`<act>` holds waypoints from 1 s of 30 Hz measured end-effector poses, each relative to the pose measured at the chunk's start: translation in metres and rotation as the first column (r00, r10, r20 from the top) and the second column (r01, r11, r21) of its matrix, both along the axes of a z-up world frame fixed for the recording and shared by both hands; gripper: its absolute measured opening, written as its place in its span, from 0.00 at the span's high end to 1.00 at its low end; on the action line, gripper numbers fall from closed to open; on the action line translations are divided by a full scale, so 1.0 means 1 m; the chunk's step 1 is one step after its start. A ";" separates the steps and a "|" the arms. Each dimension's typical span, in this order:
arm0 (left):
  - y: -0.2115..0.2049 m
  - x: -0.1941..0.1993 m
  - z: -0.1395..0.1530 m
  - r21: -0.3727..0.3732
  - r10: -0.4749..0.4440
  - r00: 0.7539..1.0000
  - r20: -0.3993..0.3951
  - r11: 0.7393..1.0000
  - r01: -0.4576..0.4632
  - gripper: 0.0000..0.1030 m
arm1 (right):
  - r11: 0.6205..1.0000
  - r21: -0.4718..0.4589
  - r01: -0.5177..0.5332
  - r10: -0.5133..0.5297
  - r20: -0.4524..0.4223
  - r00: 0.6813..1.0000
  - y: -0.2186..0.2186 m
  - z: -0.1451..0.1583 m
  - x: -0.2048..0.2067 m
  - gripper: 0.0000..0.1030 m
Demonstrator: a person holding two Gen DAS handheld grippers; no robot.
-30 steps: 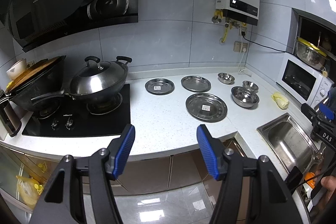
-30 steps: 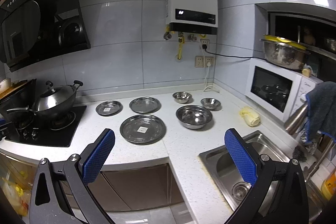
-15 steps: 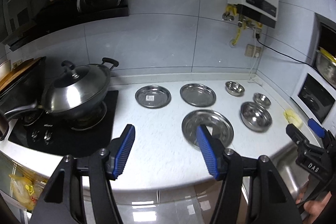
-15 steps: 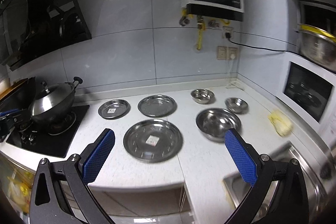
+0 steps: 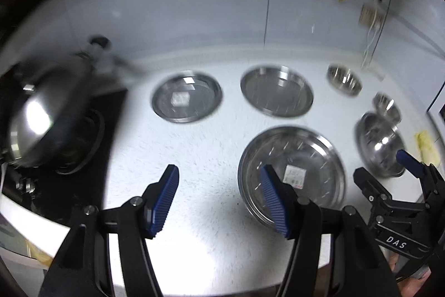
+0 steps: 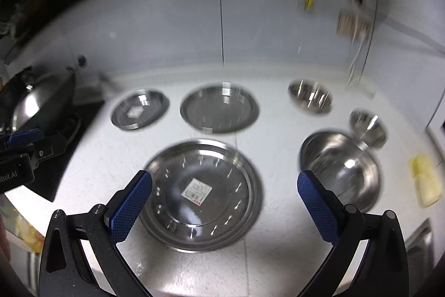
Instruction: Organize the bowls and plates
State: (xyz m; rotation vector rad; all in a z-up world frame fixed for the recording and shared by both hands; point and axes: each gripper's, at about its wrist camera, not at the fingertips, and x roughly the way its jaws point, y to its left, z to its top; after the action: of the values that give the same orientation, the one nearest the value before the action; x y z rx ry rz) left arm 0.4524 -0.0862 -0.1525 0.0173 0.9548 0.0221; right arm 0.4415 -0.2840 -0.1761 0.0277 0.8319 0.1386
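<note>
So, quick rundown of where things stand:

Progress: basically nothing sorted yet, as far as I can tell. All six steel pieces sit apart on the bench (image 6: 278,263), none stacked.

Plates: big plate (image 6: 201,195) near the front edge with a sticker in its middle; medium plate (image 6: 219,109) behind it toward the back wall; small plate (image 6: 140,109) to the left of that, closest to the stove.

Bowls: large bowl (image 6: 340,171) to the right of the big plate; two small bowls behind it, one (image 6: 310,99) near the back wall and the other (image 6: 367,125) just beside the large bowl's far rim, maybe touching, too blurry to say.

Left gripper (image 5: 219,196): jaws apart, holding nothing, hanging over bare bench with its right finger overlapping the big plate's left rim in the left wrist view.

Right gripper (image 6: 225,202): jaws spread wide, empty, framing the big plate.

Left to do: my guess is nesting plates into one stack and bowls into another, so everything.

Edges: the big plate sits close to the front edge, so I'd avoid dragging it that way. Sink corner (image 6: 417,244) at the right front.

Room: decent bare bench left of the big plate; wok (image 5: 47,107) and stove (image 5: 91,130) hem in the left end; a yellow rag (image 6: 425,183) lies right of the bowls.
</note>
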 end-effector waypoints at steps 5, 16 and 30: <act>-0.007 0.065 -0.069 -0.034 -0.087 0.983 -0.159 0.996 0.082 0.42 | 0.996 -0.059 0.071 -0.078 -0.130 0.988 0.001 -0.054 0.047 0.01; -0.034 0.127 -0.142 -0.100 -0.226 0.907 -0.355 0.974 0.204 0.43 | 0.983 -0.114 0.144 -0.174 -0.329 0.928 -0.014 -0.104 0.090 0.01; -0.004 0.135 -0.143 -0.126 -0.111 0.918 -0.380 0.990 0.067 0.84 | 0.999 -0.033 0.040 -0.050 -0.439 0.897 -0.022 -0.108 0.105 0.82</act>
State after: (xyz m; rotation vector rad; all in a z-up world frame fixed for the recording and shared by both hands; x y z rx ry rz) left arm 0.5873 -0.0906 -0.2957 -0.0390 1.3498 -0.1234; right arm 0.5461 -0.3062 -0.2840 0.0581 1.2864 0.0789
